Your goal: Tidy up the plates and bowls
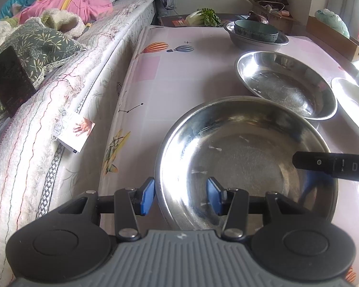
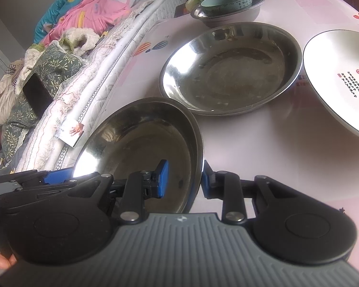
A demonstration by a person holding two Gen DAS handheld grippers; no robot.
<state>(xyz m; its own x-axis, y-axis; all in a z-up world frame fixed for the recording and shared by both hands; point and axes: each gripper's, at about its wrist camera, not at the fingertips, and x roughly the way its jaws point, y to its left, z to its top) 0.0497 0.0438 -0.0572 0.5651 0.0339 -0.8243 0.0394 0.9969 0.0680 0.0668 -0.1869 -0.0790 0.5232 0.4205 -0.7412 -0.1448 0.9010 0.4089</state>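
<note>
The near steel plate sits at the near left of the tabletop by the bed, shiny and a bit scuffed. Right tongs pinch its right rim, narrow; left tongs straddle the near-left rim, half-wide, not clamped. Far back, the blue bowl already nests in a steel bowl; second steel plate and white plate remain unstacked

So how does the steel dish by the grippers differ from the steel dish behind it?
The near steel dish sits tilted with both hand-held grippers straddling its rim; the far steel dish lies flat, untouched. The near one sits at the table's bed-side edge; the far one lies beside the white plate. Both are empty, shiny and round.
</note>
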